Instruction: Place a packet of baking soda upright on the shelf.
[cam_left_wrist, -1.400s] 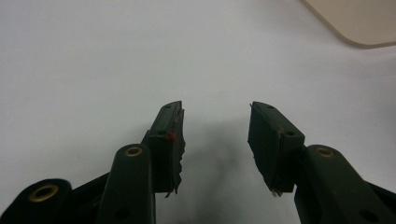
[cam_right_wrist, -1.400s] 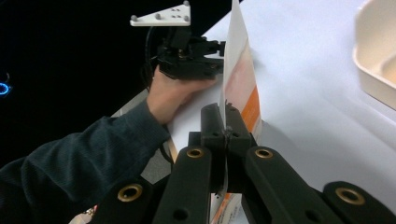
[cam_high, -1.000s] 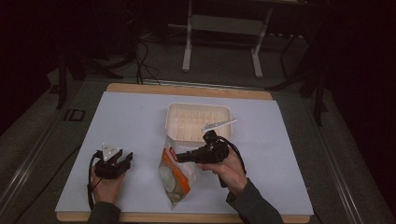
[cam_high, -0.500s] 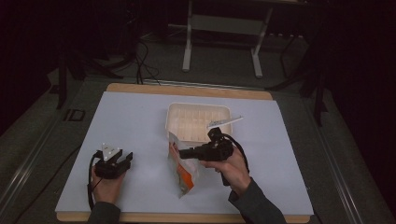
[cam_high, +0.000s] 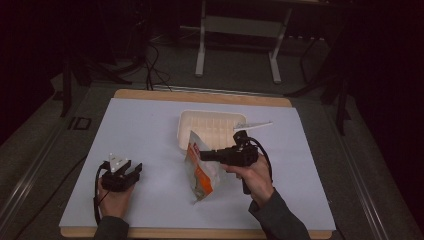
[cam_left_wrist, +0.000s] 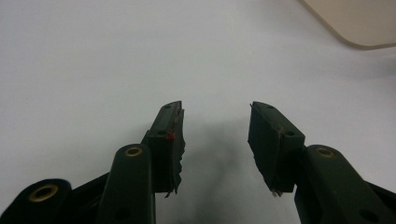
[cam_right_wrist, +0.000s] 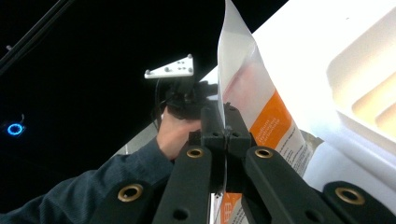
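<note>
High view: the right hand-held gripper is clamped on the upper edge of a clear snack pouch with an orange label. The pouch hangs at about 6 o'clock from the white ridged tray, its bottom corner apparently touching the counter. A white strip lies at the tray's 3 o'clock corner. The left hand-held gripper rests at 9 o'clock of the pouch, well apart.

Left gripper view: its jaws stand wide with nothing between them, bare counter ahead, and the tray's corner at 1 o'clock.

Right gripper view: its jaws meet on the pouch's thin edge, with the other hand at 10 o'clock and the tray at 3 o'clock.

The step looks like carrying the pouch toward the tray. To do it well, keep the pinch firm, since so little film is held, and lift the bottom clear of the counter before swinging toward 12 o'clock.
</note>
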